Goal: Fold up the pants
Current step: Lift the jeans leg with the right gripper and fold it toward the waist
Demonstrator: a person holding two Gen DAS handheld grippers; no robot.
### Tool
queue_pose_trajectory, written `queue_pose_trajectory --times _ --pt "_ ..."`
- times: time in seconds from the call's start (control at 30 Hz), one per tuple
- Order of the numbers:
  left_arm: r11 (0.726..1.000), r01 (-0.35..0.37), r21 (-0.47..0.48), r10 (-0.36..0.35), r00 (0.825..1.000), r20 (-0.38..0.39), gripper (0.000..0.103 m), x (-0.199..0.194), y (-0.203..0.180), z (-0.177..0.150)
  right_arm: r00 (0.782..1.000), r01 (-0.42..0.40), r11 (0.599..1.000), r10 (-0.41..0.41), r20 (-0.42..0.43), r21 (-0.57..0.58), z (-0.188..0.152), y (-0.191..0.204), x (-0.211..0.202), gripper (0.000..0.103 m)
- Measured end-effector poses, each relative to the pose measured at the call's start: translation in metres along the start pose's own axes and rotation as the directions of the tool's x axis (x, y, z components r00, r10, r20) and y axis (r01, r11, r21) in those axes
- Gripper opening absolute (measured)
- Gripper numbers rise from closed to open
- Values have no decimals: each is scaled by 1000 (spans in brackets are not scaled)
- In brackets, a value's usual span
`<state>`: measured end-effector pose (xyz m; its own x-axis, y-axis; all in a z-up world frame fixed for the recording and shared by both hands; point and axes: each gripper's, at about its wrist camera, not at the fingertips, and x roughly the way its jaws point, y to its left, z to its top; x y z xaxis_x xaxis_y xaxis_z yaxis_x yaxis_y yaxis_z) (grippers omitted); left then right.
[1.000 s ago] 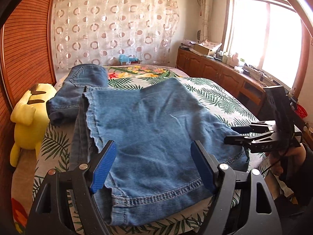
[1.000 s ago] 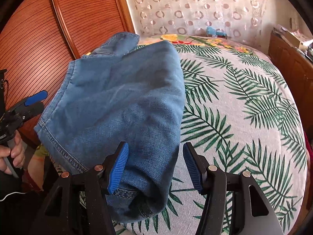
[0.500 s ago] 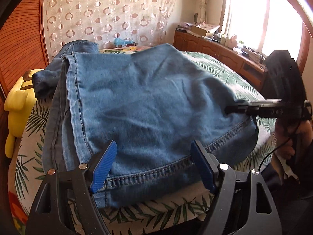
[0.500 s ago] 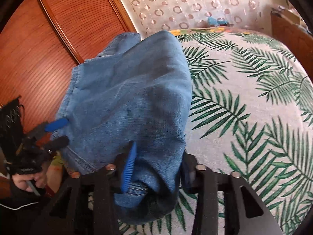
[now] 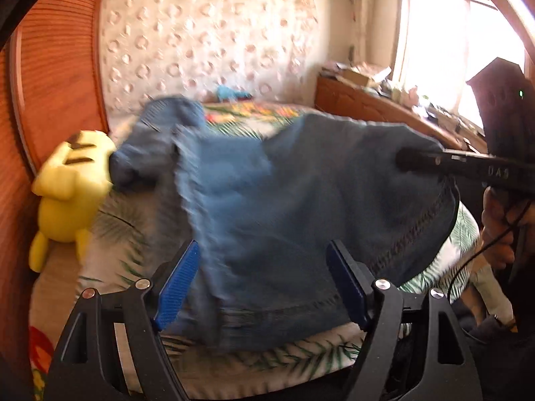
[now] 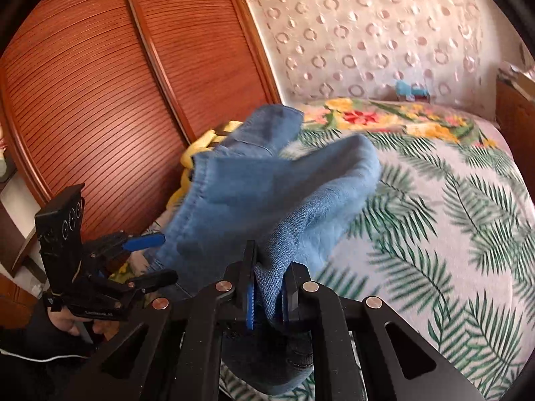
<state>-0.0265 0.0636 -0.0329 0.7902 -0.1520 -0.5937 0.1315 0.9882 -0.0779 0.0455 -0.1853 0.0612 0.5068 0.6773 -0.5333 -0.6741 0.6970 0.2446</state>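
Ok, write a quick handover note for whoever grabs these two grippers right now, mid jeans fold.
Right gripper: jaws have just been closing, now shut on a bunched edge of the blue jeans, lifting that side off the bed.
Left gripper: open, pads either side of the near hem, not pressing on it.
Jeans: partly lying on the palm-leaf bedspread, far end bunched beside the yellow plush toy.
Done: one side gripped.
Left: close the left gripper on the hem, carry the fold over, flatten.
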Motion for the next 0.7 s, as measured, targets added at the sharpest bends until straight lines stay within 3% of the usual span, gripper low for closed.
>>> queue_pose_trajectory --times 0.37,0.6,0.7 --pt "985 -159 -72 165 982 93 78 -61 64 14 989 -148 970 142 -43 -192 52 76 64 11" --pt "966 -220 -132 235 966 109 78 -73 96 15 950 -289 932 252 -184 -218 40 106 132 11" --pt "964 -222 -148 240 965 110 78 -74 103 11 932 -310 924 250 -261 -223 26 111 165 11"
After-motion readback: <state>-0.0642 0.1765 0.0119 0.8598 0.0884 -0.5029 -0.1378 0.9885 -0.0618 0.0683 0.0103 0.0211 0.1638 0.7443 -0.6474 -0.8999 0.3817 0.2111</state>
